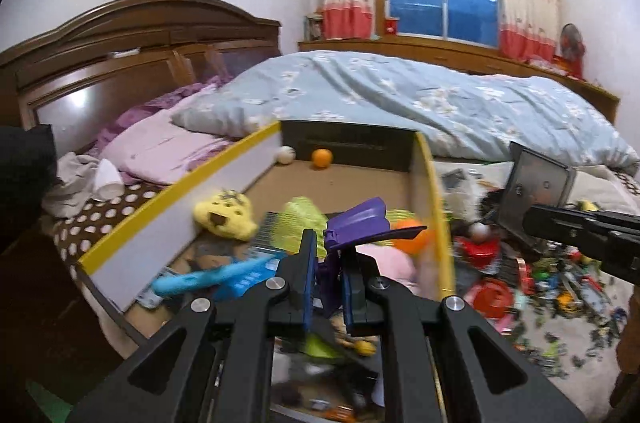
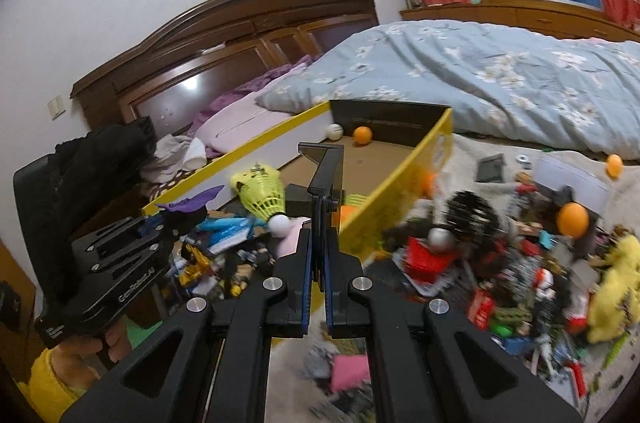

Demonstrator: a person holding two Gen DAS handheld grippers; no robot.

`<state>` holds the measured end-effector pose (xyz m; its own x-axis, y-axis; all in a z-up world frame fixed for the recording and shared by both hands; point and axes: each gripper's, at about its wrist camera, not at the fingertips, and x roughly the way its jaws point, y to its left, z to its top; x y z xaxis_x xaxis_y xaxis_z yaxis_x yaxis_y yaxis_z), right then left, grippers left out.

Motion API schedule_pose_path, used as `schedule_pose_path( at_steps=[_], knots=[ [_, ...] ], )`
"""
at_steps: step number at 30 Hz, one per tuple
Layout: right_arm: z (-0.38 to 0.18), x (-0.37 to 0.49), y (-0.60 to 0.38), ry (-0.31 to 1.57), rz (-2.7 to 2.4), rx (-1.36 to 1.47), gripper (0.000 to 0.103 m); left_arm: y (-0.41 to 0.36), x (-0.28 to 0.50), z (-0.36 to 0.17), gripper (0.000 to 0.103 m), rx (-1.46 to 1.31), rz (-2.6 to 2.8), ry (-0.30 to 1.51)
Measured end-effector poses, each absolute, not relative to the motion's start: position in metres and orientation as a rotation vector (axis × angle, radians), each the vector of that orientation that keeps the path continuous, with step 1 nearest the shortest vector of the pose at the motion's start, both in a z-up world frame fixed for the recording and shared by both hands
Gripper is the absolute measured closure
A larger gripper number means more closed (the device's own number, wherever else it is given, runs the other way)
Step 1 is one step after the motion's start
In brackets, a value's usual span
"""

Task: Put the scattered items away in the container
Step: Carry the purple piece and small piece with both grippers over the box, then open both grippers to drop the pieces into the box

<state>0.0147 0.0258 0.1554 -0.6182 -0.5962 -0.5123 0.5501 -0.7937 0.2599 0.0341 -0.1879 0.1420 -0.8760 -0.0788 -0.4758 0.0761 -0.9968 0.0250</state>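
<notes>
My left gripper (image 1: 329,265) is shut on a purple winged toy (image 1: 358,223) and holds it above the open cardboard box (image 1: 168,207) with yellow-edged flaps. The box holds a yellow plush (image 1: 225,215), a blue toy (image 1: 208,277), an orange ball (image 1: 322,158) and a white ball (image 1: 286,155). My right gripper (image 2: 318,263) is shut on a black metal bracket (image 2: 326,175), held upright over the box's near right edge (image 2: 394,199). The left gripper (image 2: 160,223) with the purple toy (image 2: 192,203) shows at the left of the right wrist view. The bracket (image 1: 536,191) shows at the right of the left wrist view.
A heap of small toys and bricks (image 2: 520,283) covers the bed to the right of the box, with orange balls (image 2: 573,219) and a yellow plush (image 2: 616,295). A blue flowered duvet (image 1: 420,99) lies behind the box. A yellow shuttlecock (image 2: 262,193) sits in the box.
</notes>
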Motion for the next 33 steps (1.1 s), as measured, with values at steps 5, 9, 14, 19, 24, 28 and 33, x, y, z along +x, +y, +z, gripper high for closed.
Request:
schedule_pose_path(
  at_steps=[5,9,14,19,24,28,33],
  knots=[
    [0.155,0.001,-0.004,-0.071,-2.340,0.788,0.098,-0.215,0.020,0.136,0.093,0.768,-2.887,-0.005],
    [0.154,-0.007,-0.022,-0.046,-2.333,0.790,0.098,-0.232,0.011,0.126,0.093,0.816,-2.838,0.023],
    [0.146,-0.018,-0.039,0.009,-2.320,0.840,0.082,-0.241,0.004,0.114,0.079,0.861,-2.799,0.047],
    [0.141,-0.019,-0.039,0.010,-2.319,0.845,0.071,-0.238,0.009,0.113,0.040,0.815,-2.796,0.035],
    [0.139,-0.018,-0.032,-0.011,-2.323,0.852,0.071,-0.233,0.009,0.115,0.036,0.816,-2.803,0.015],
    [0.143,-0.013,-0.023,-0.031,-2.333,0.838,0.071,-0.227,0.011,0.118,0.036,0.817,-2.820,0.012],
    [0.152,0.000,-0.004,-0.061,-2.351,0.809,0.071,-0.214,0.017,0.122,0.036,0.827,-2.865,0.035]
  ],
)
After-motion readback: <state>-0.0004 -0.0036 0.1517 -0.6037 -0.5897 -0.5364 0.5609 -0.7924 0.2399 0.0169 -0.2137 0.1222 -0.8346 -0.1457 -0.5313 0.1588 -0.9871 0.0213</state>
